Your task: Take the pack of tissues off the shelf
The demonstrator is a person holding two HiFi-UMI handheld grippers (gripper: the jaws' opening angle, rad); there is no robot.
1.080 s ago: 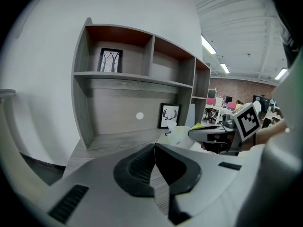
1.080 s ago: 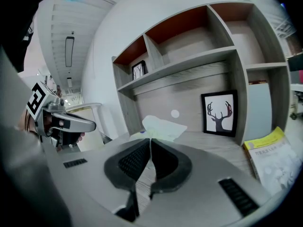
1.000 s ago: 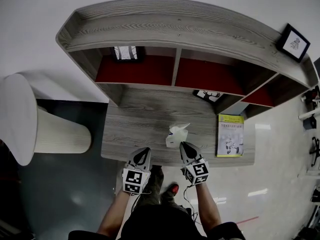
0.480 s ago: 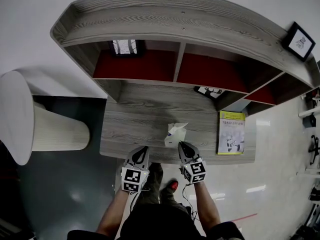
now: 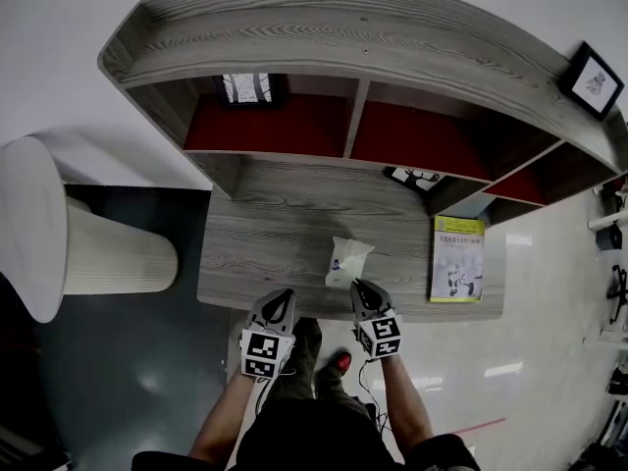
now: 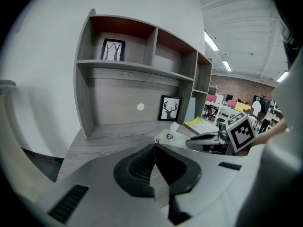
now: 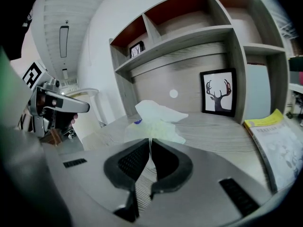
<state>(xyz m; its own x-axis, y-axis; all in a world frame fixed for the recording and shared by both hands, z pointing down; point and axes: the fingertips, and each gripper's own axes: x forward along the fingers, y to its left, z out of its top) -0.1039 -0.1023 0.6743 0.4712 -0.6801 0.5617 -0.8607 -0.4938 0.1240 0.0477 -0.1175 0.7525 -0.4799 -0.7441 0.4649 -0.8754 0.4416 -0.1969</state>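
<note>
The pack of tissues (image 5: 347, 261), white and crumpled with a small blue mark, lies on the grey wooden desk (image 5: 265, 243) close to its front edge, below the shelf unit (image 5: 353, 126). My right gripper (image 5: 359, 288) sits at the desk's front edge with its tips just short of the pack's near side. In the right gripper view the jaws (image 7: 150, 143) are shut with nothing between the pads, and the pack (image 7: 154, 119) lies right ahead. My left gripper (image 5: 283, 298) hovers beside it to the left, also shut (image 6: 155, 148) and empty, with the pack (image 6: 168, 135) ahead to its right.
A yellow book (image 5: 455, 258) lies at the desk's right end. A deer picture (image 5: 417, 178) leans at the back. A framed print (image 5: 245, 88) stands in the left shelf compartment. A white ribbed cylinder (image 5: 69, 243) stands left of the desk, and a person's feet (image 5: 324, 361) below.
The tissue pack's raised flap has dropped flatter. Both grippers have stayed near the desk's front edge, the right one a touch lower in view.
</note>
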